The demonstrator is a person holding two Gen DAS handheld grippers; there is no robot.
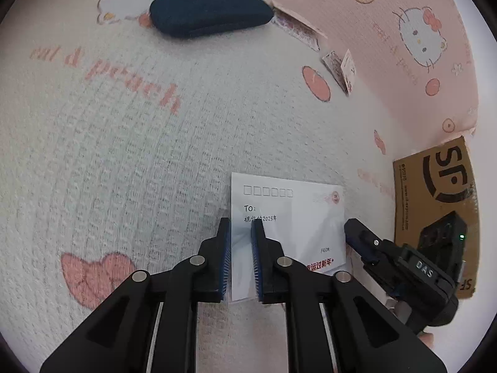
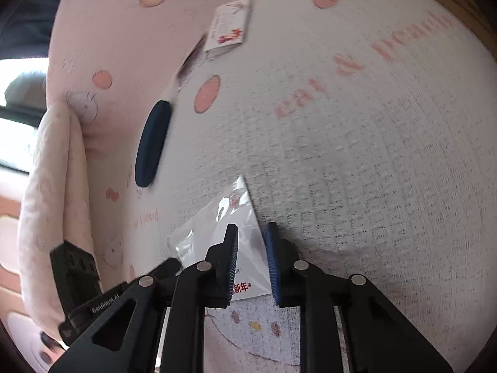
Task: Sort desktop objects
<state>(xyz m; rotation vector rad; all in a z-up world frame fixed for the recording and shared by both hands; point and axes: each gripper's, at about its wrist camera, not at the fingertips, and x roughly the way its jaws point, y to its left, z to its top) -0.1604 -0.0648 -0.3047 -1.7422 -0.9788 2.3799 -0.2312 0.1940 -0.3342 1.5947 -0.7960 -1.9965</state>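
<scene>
While both grippers close in on the white plastic-sleeved envelope [image 1: 289, 227]

My left gripper [image 1: 241, 258] and right gripper [image 2: 251, 264] straddle its opposite edges on the pink-and-white blanket [image 1: 124, 155], narrowed but seemingly not pinching; next I must clamp and lift evenly.

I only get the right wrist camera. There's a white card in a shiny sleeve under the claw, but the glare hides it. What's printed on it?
Observer: In the left wrist view it is an envelope, with a row of small empty squares along the top and "TO:" beneath them.
Operator: And the other black gadget at my lower left, where does its tip end up?
Observer: That is the left claw. One finger sits at the envelope's left edge and the other over its face, with a narrow gap between them.
Operator: The brown thing in my top corner?
Observer: A cardboard box with a big black "SF" logo, to the envelope's right.
</scene>
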